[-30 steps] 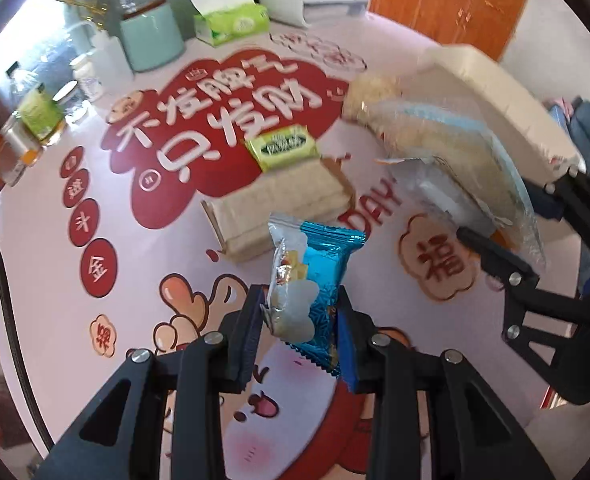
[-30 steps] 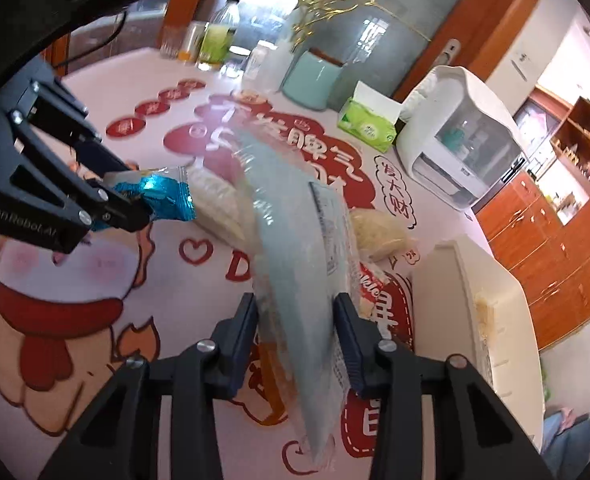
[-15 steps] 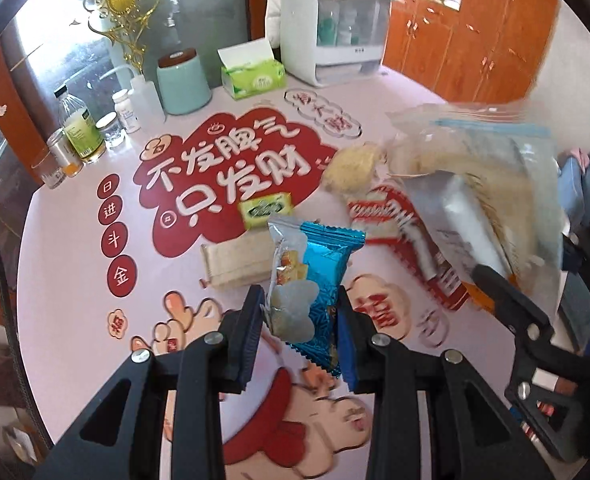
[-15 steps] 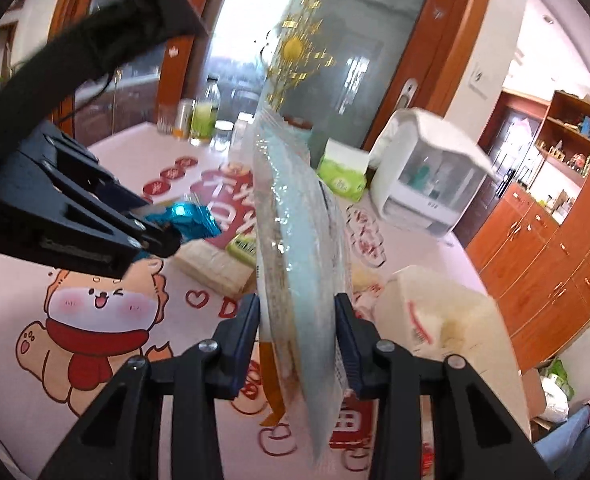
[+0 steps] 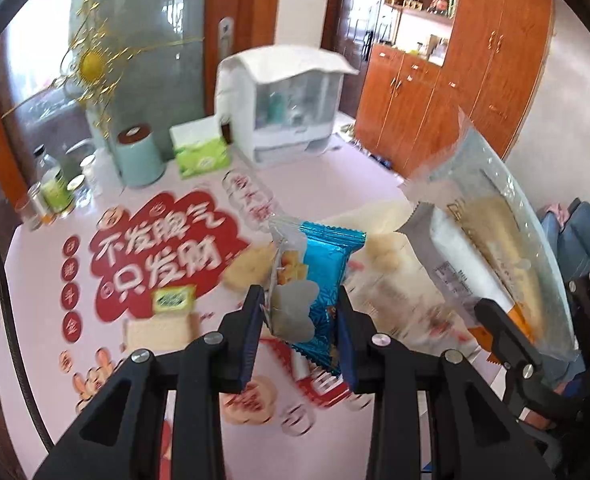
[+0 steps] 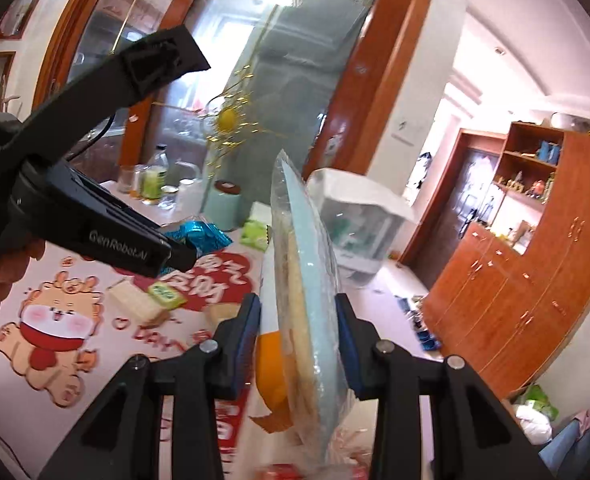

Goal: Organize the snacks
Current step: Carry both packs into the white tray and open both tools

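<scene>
My left gripper [image 5: 299, 312] is shut on a small blue snack packet [image 5: 315, 280] and holds it well above the table. The packet also shows in the right wrist view [image 6: 199, 236], at the tip of the left gripper [image 6: 175, 258]. My right gripper [image 6: 298, 312] is shut on a large clear bag of pale biscuits [image 6: 307, 300], held upright and high. That bag shows at the right of the left wrist view [image 5: 491, 248]. On the table lie a wafer pack [image 5: 159, 330], a small green packet [image 5: 173, 300] and a round pale snack [image 5: 249, 268].
The pink table [image 5: 39, 264] bears red printed artwork. At its far side stand a white appliance [image 5: 283, 108], a green tissue box [image 5: 201, 156], a mint canister [image 5: 139, 158] and bottles [image 5: 53, 188]. Wooden cabinets [image 5: 455, 80] lie beyond. A cream tray [image 5: 375, 216] sits behind the packet.
Both grippers have risen and tilted up with their snacks still held. The table has dropped lower in both views and more of the room shows.
</scene>
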`<state>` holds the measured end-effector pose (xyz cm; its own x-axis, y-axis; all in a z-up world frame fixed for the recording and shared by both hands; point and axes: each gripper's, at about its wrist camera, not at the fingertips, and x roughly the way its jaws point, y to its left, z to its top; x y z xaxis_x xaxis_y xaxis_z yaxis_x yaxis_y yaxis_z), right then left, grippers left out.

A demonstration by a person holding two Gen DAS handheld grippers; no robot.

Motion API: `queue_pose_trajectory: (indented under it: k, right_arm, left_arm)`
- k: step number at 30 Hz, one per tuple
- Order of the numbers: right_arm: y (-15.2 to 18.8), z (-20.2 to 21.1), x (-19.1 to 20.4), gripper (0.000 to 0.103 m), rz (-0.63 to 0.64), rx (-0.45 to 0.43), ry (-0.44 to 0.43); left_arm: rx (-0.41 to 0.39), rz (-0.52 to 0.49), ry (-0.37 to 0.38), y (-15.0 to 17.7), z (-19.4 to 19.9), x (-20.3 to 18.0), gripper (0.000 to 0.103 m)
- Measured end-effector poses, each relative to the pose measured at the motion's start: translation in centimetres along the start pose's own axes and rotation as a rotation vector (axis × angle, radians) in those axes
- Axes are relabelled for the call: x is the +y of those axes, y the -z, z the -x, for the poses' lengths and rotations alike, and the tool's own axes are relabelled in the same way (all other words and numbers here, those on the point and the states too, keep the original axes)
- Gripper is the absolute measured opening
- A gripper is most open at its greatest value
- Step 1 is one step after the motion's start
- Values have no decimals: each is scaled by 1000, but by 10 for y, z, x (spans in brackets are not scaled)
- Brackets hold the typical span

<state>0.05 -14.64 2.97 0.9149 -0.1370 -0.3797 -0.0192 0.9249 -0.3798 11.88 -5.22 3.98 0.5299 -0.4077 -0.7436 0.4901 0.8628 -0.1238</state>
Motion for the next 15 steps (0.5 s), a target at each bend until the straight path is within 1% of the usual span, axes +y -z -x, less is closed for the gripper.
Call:
queue_pose_trajectory:
  k: [3,8,15]
  right_arm:
    - [7,2,-27,38,4,-19,40]
    - [17,0,-64,37,-21,-28,68]
    - [24,-4,-106,38,-90,-37,81]
  left_arm:
    - [-17,-1,13,-16,-9,-28,32]
    - [-18,-1,38,-36,-30,-65,32]
    - [2,9,67,-54,-59,-93,32]
